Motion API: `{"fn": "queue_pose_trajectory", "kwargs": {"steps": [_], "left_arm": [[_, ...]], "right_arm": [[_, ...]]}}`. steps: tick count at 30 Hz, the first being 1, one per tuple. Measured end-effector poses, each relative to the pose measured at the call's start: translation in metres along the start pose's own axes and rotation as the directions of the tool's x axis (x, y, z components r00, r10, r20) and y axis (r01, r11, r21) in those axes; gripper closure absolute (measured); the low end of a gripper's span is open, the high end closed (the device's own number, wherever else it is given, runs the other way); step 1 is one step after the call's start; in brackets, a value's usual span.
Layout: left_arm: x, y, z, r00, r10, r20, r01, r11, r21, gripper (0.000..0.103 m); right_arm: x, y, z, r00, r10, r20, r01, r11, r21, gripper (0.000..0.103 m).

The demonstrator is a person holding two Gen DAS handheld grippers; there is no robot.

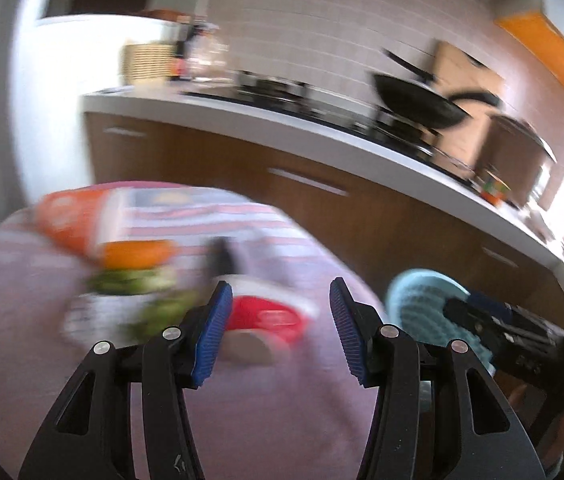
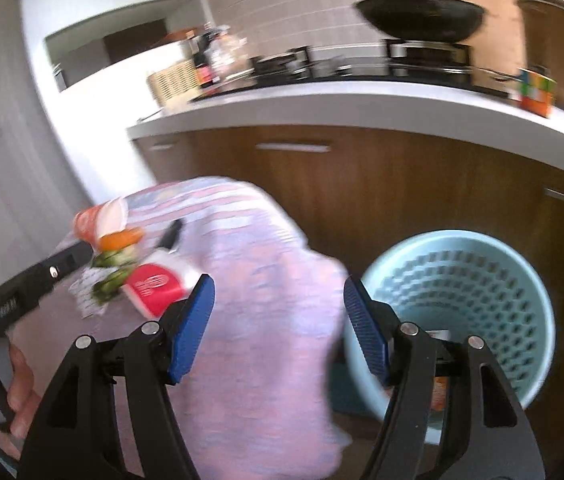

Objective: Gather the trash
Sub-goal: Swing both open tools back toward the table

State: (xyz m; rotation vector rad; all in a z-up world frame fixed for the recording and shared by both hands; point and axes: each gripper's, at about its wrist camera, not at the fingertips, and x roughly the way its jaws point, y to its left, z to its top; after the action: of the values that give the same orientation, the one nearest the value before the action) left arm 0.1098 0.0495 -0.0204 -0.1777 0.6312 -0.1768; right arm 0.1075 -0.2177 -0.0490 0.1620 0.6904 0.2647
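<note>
Both grippers empty over the pink-clothed table (image 2: 266, 280)

Left gripper (image 1: 278, 328) and right gripper (image 2: 278, 328) jaws apart, nothing between. Blurred trash pile (image 2: 122, 260) lies on the table's far side; the bin (image 2: 458, 280), partly hidden, stands right of it.

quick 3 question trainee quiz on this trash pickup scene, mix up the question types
1. True or false: the left gripper and the right gripper both have something clamped between their jaws.
2. Multiple choice: the light blue bin stands A) on the counter, B) on the floor beside the cloth-covered table, C) on top of that table.
3. Fill in: the box lying near the vegetable scraps on the table is mostly ____ in colour.

Key:
1. False. Both stand open with nothing between the jaws.
2. B.
3. Red.
</note>
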Motion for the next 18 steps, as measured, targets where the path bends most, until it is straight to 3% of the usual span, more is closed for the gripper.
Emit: {"fn": "queue_pose_trajectory", "kwargs": {"steps": [5, 8, 11, 18], "left_arm": [[-0.014, 0.065, 0.003, 0.994, 0.111, 0.013, -0.109, 0.992, -0.069, 0.054], [-0.009, 0.095, 0.001, 0.988, 0.156, -0.012, -0.156, 0.984, -0.080, 0.042], [0.001, 0.122, -0.004, 0.980, 0.196, -0.046, -0.200, 0.975, -0.098, 0.040], [0.021, 0.156, -0.016, 0.978, 0.180, -0.102, -0.195, 0.966, -0.169, 0.040]], "right_arm": [[0.024, 0.058, -0.008, 0.997, 0.060, -0.051, -0.064, 0.995, -0.076, 0.040], [0.037, 0.087, -0.014, 0.994, 0.082, -0.076, -0.089, 0.991, -0.099, 0.040], [0.053, 0.111, -0.018, 0.991, 0.083, -0.104, -0.094, 0.989, -0.110, 0.040], [0.085, 0.154, -0.025, 0.993, 0.008, -0.121, -0.029, 0.984, -0.178, 0.040]]}}
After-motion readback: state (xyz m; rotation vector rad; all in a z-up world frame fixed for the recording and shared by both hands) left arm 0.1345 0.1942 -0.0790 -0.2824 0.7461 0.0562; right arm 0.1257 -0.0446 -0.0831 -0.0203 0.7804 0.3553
